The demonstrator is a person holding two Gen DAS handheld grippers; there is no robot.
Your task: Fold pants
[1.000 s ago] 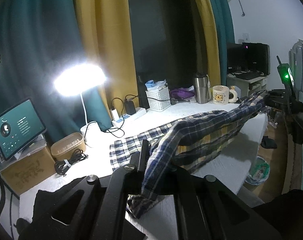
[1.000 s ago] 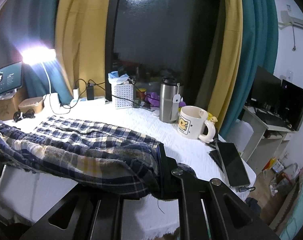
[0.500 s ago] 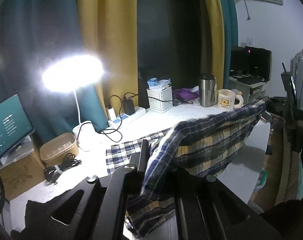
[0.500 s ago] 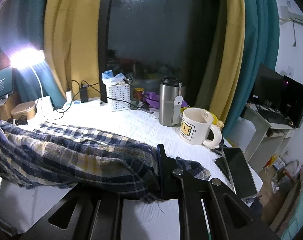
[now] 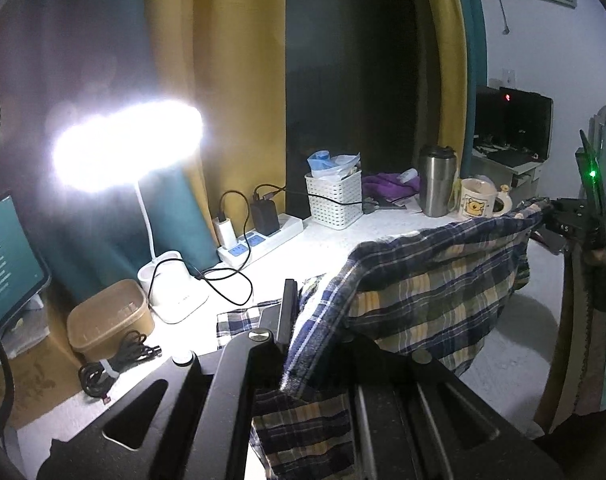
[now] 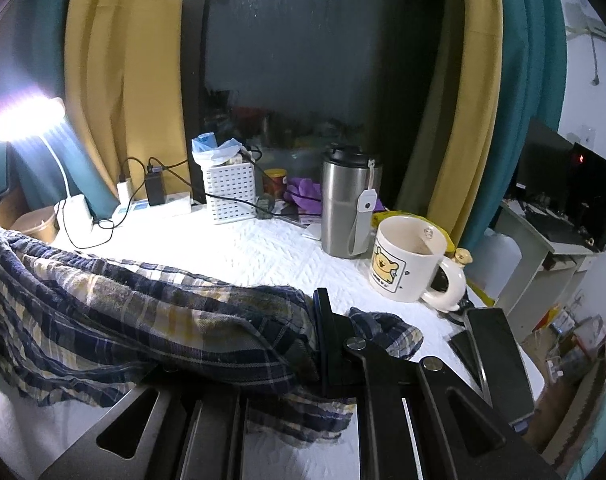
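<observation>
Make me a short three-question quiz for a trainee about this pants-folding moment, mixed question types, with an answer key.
1. True or false: both the left gripper and the right gripper are shut on the plaid pants.
2. Multiple choice: what stands right beside the steel tumbler? A. a kettle B. a white mug with a bear picture C. a vase
3. Fill in: the lit desk lamp stands at the table's ____ end, seen from either wrist camera.

Key: 1 true; 2 B; 3 left.
</observation>
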